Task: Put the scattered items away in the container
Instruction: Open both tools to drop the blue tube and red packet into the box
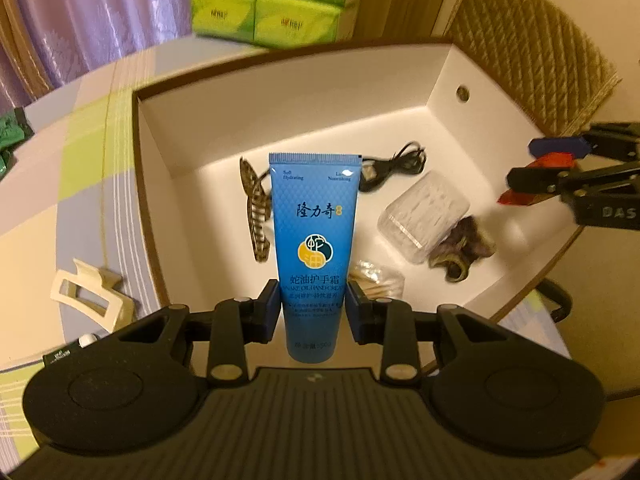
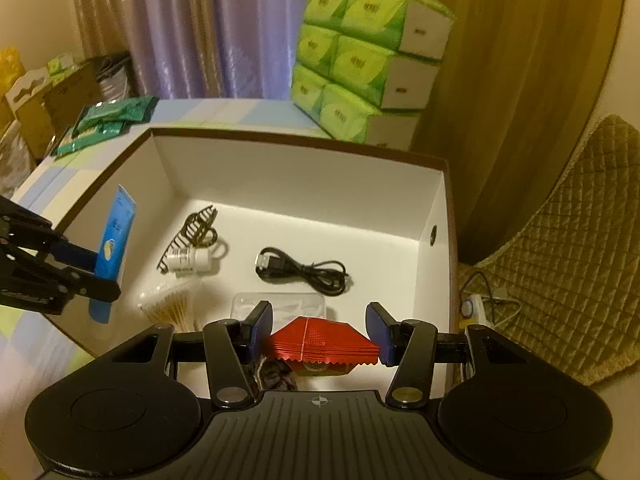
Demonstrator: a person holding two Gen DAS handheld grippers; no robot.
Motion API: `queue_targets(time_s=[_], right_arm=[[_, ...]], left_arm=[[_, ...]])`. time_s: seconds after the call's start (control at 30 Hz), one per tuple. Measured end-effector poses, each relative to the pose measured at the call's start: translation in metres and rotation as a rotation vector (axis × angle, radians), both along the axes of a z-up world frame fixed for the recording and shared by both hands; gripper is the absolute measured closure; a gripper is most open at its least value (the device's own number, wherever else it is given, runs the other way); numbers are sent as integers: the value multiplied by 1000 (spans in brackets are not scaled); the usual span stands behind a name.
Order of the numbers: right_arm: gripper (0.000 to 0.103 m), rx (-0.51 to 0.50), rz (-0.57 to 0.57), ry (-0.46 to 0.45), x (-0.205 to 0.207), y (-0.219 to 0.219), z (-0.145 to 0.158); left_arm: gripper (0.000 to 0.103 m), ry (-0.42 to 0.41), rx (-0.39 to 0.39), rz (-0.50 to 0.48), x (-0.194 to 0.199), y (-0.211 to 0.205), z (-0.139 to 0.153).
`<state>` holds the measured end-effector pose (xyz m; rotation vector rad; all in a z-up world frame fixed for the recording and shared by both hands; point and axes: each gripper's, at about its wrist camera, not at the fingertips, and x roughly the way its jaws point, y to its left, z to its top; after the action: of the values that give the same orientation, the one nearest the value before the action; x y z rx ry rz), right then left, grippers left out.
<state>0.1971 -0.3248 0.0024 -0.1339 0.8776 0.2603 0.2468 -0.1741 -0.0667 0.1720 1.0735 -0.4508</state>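
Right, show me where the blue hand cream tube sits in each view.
Left wrist: the blue hand cream tube stands upright at centre, clamped in the left gripper, over the white box.
Right wrist: the tube is seen edge-on at the left, by the box's left wall.
Shared landmark: the black USB cable on the box floor.

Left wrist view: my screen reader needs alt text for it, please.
The left gripper holds a blue hand cream tube upright over an open white box containing a black cable, hair clip and clear case. The right gripper enters at right.
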Motion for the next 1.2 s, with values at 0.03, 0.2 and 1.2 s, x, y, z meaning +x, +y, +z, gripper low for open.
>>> queue_targets(time_s=[0.03,0.2,1.2], right_arm=[[54,-4,8,6,1,-1,-2],[54,-21,30,36,6,-6,-9],[17,-110,105,25,1,-4,-10]], left_arm=[[74,4,8,-4,2,-3,-3],[74,46,51,-7,9,-12,-18],[29,8,47,-5,2,-17,-4]])
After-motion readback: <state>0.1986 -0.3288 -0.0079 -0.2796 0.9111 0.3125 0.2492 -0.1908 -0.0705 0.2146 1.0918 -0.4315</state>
